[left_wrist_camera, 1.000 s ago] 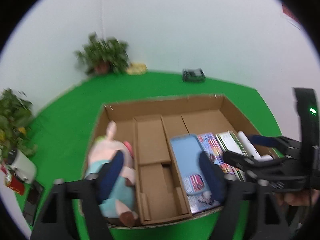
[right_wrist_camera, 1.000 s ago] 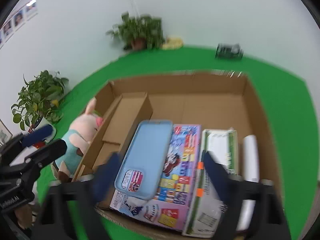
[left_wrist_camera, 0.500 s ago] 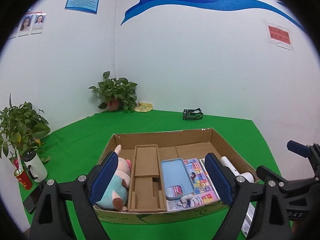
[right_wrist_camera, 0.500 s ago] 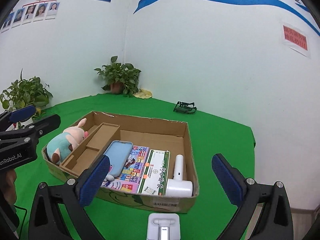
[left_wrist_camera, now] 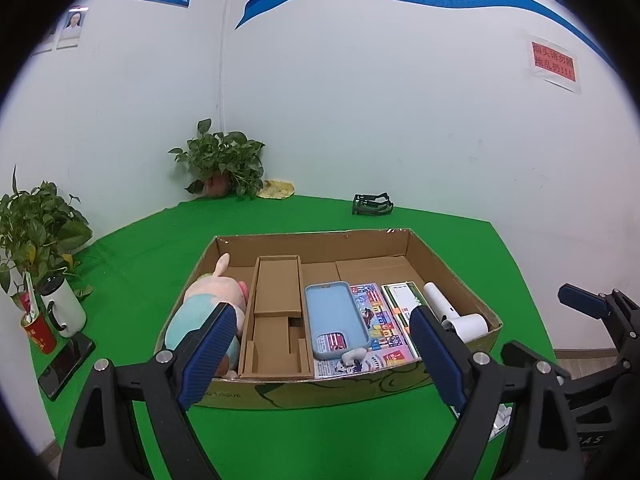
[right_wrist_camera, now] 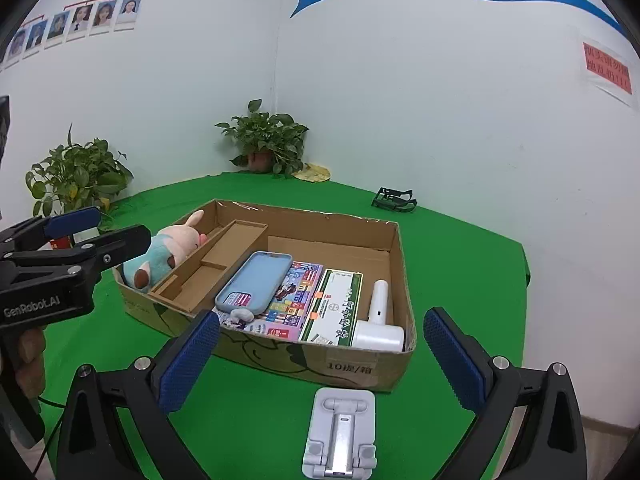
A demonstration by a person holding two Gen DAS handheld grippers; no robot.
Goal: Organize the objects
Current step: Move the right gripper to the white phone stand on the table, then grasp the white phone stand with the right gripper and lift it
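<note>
The cardboard box (right_wrist_camera: 280,344), marked "10提/箱", sits on the green tabletop (right_wrist_camera: 256,412) and holds a plush pig (right_wrist_camera: 168,248), phone (right_wrist_camera: 256,280), booklet (right_wrist_camera: 296,296) and white dryer (right_wrist_camera: 378,320). A folding stand (right_wrist_camera: 340,436) lies just before it. My left claw (left_wrist_camera: 320,352) and right claw (right_wrist_camera: 320,364) both stand wide, empty; "GenRobot.AI" is printed on the left.

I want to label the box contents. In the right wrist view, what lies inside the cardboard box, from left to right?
Plush pig → cardboard insert → blue phone case → colourful booklet → green-and-white box → white hair dryer.
</note>
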